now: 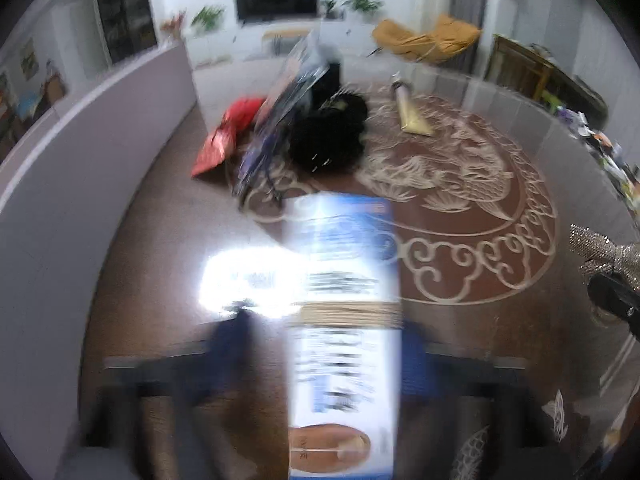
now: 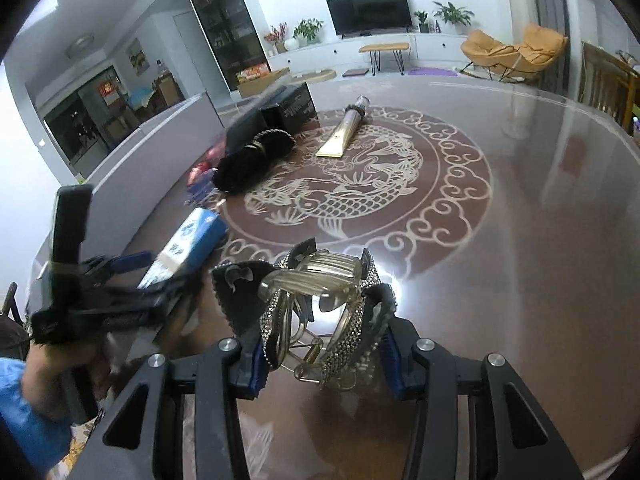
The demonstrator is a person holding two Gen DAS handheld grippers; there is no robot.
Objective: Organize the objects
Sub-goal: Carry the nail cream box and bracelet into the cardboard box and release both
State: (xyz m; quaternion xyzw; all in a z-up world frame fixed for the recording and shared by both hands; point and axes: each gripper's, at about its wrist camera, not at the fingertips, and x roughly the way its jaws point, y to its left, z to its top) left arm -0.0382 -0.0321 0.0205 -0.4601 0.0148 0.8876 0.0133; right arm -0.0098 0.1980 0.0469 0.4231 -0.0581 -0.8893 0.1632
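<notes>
My left gripper (image 1: 344, 356) is shut on a long white and blue box (image 1: 344, 300), held above the brown table; the view is blurred by motion. The box also shows in the right wrist view (image 2: 192, 244), with the left gripper (image 2: 132, 300) at the lower left. My right gripper (image 2: 320, 344) is shut on a rhinestone bow hair clip (image 2: 320, 292) with a clear claw. The clip shows at the right edge of the left wrist view (image 1: 600, 248). A gold tube (image 1: 412, 114), a black fuzzy bundle (image 1: 328, 136), a red packet (image 1: 224, 136) and a shiny blue package (image 1: 280, 112) lie further back.
The round table (image 2: 520, 240) has a pale fish and scroll pattern. Black boxes (image 2: 292, 108) stand behind the black bundle (image 2: 252, 156). The gold tube (image 2: 344, 132) lies near the pattern's far edge. A grey partition (image 1: 80, 160) runs along the left.
</notes>
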